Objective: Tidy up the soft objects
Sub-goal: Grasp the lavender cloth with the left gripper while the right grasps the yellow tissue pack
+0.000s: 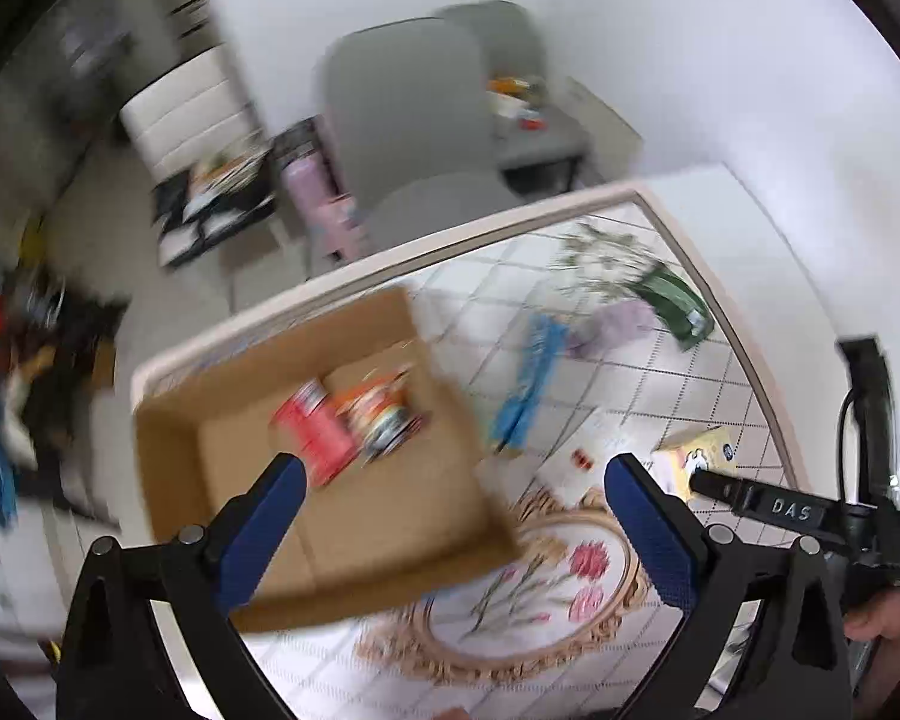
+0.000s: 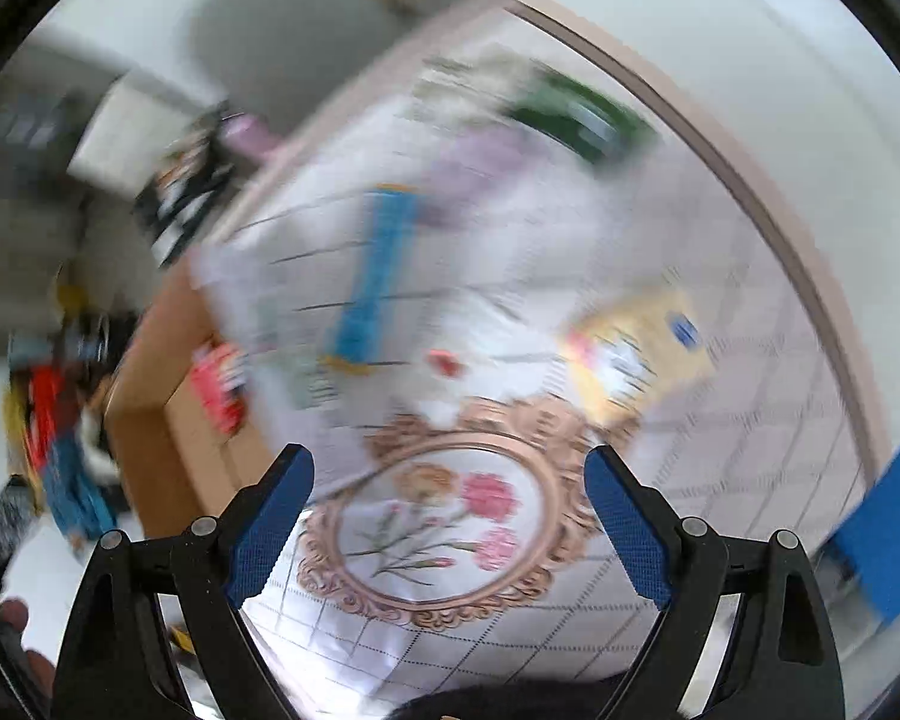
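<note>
Both your left gripper (image 1: 450, 483) and right gripper (image 2: 450, 474) gape wide, empty. The blue cloth (image 1: 525, 384) (limp, light) should bunch easily; pinch mid-length.

brown cardboard box (image 1: 210, 456), blue cloth (image 1: 528, 384), white grid-patterned tablecloth (image 1: 660, 372)

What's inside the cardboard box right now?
In the cardboard box lie a red packet and a blurred orange-and-white item beside it. The left gripper finger and near wall hide part of the box floor.
</note>
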`<action>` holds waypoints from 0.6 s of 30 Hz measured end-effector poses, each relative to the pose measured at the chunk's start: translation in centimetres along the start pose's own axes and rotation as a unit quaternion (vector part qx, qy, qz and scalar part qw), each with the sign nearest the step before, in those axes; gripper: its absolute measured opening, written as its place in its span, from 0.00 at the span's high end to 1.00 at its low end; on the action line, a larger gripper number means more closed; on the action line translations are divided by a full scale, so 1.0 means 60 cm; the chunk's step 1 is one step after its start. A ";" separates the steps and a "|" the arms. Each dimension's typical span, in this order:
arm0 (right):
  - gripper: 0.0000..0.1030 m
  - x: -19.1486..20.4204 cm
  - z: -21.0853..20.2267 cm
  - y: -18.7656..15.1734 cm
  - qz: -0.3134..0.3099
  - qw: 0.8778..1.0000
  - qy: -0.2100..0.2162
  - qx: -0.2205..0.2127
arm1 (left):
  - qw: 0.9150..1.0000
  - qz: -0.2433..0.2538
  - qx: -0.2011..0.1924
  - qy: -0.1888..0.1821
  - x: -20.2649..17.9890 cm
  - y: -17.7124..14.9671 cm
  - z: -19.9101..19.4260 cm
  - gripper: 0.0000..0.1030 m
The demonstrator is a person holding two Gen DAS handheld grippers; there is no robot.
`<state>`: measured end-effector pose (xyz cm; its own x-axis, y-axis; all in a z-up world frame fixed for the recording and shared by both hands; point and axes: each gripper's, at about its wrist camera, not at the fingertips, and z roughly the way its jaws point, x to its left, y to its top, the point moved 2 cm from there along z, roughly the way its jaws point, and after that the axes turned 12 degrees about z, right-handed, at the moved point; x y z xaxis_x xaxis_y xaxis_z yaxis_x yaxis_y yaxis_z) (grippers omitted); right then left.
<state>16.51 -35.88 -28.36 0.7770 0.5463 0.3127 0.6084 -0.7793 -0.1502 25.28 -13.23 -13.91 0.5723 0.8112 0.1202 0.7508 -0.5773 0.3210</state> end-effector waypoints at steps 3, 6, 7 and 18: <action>0.09 -0.088 0.051 0.048 0.100 0.995 0.010 0.028 | 0.999 0.037 0.029 -0.003 -0.050 0.056 0.059 0.01; 0.09 -0.138 0.097 0.083 0.168 0.984 0.031 0.048 | 0.997 0.050 0.061 -0.008 -0.085 0.089 0.115 0.01; 0.09 -0.146 0.114 0.092 0.186 0.980 0.039 0.058 | 0.996 0.058 0.070 -0.004 -0.096 0.098 0.133 0.01; 0.27 -0.128 0.184 0.160 0.144 0.985 -0.029 0.087 | 0.984 0.107 0.146 -0.005 -0.169 0.160 0.287 0.01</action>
<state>18.15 -44.15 -42.56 0.9264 0.3306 0.1803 0.3758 -0.8431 -0.3846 32.39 -28.60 -28.22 0.7296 0.6679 0.1471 0.6745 -0.7382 0.0064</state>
